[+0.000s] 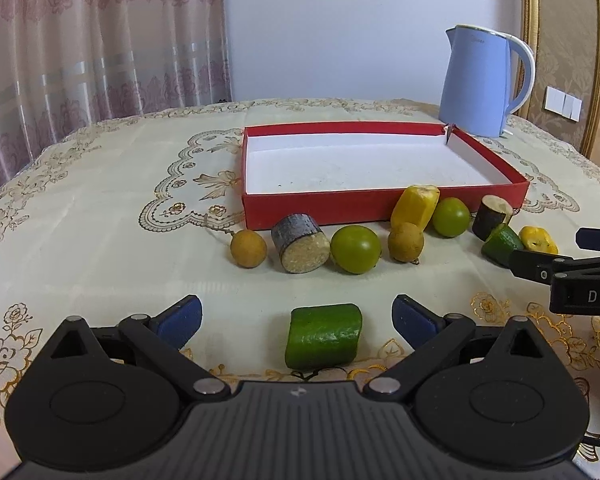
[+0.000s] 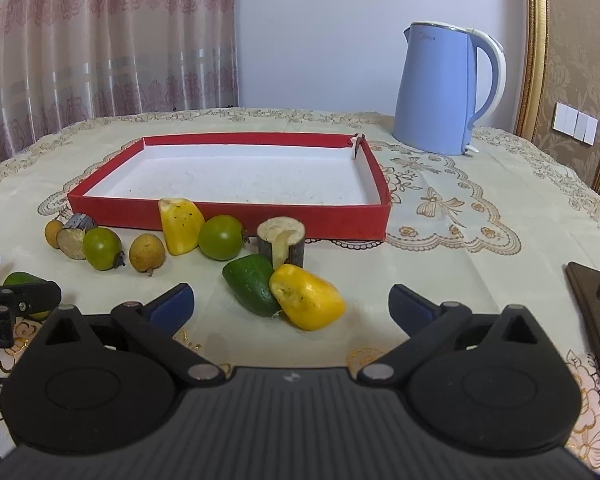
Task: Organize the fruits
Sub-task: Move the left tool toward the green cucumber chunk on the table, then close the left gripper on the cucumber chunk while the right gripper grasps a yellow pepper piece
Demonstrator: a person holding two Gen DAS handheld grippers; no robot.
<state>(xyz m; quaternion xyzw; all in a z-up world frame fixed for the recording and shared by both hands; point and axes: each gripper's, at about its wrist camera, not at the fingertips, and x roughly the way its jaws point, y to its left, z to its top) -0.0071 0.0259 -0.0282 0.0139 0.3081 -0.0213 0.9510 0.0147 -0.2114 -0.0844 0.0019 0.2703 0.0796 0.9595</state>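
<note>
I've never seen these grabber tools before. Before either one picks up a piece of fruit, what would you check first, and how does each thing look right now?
1. Left gripper open: ok.
2. Green chunk lies between its fingers: ok.
3. Right gripper open: ok.
4. Yellow piece ahead of it touches the green piece, so it may get nudged: not ok.
5. Red box has bare floor for fruit: ok.
6. Fruit firmness for gripping: cannot tell.
</note>
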